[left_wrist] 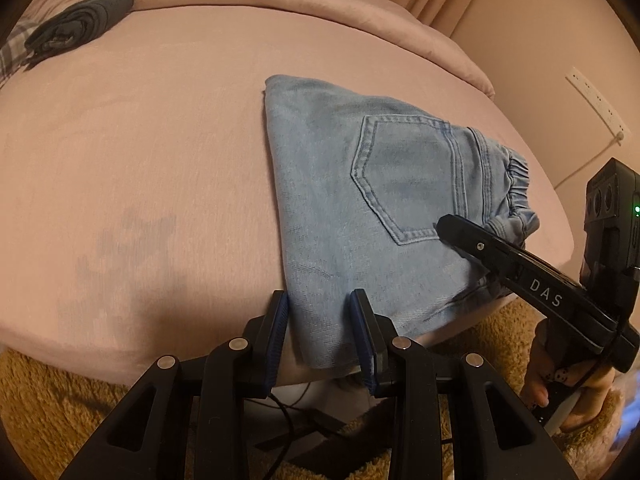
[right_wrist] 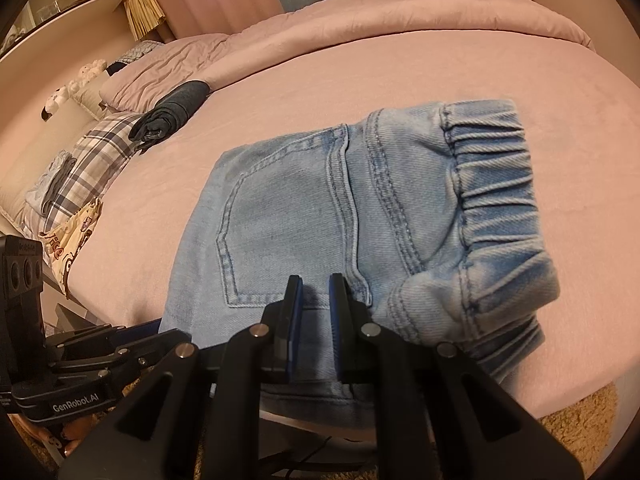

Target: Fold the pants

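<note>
Light blue jeans (left_wrist: 360, 200) lie folded into a compact rectangle on the pink bed, back pocket up, elastic waistband (right_wrist: 492, 176) at the right end. In the left wrist view my left gripper (left_wrist: 320, 300) is open, its fingers straddling the jeans' near left corner at the bed's edge, gripping nothing. My right gripper (right_wrist: 314, 284) is open with a narrow gap, its tips over the jeans just below the back pocket. It also shows in the left wrist view (left_wrist: 444, 228), resting on the jeans by the pocket corner.
A rolled dark grey garment (left_wrist: 76, 28) lies at the far left of the pink bed sheet (left_wrist: 140, 152). A plaid pillow (right_wrist: 96, 152) and folded clothes sit beyond it. A brown fluffy rug (left_wrist: 48, 400) covers the floor below the bed's edge. A wall is to the right.
</note>
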`<action>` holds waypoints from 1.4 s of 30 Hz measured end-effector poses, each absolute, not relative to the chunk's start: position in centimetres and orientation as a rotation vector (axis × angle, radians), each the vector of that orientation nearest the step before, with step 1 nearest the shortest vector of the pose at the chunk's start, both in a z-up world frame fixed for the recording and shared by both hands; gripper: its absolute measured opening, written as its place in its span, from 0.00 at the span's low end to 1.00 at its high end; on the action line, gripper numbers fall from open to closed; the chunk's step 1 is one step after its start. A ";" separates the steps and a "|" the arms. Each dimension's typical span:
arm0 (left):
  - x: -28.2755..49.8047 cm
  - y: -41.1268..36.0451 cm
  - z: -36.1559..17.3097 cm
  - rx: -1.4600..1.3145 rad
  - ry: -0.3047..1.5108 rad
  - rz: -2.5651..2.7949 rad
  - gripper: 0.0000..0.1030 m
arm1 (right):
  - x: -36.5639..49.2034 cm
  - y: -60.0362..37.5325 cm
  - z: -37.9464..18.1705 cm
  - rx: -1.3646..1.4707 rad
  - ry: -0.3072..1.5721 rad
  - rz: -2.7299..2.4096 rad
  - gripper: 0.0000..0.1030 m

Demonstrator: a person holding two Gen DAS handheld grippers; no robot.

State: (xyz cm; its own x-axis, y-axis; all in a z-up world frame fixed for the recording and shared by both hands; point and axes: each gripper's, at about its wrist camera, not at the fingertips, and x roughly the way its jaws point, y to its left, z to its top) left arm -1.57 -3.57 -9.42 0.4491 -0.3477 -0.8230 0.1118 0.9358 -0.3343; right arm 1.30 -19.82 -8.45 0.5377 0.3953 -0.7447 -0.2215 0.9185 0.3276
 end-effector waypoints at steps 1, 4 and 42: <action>-1.7 -3.4 -9.5 -0.250 1.072 -0.287 0.33 | 1.3 -19.8 -8.4 0.201 0.936 0.369 0.11; -0.9 -4.1 -9.5 -0.246 1.074 -0.287 0.33 | 1.2 -19.7 -8.4 0.199 0.941 0.369 0.11; -0.8 -4.3 -9.9 -0.249 1.073 -0.278 0.33 | -0.5 -18.5 -8.4 0.154 0.941 0.349 0.11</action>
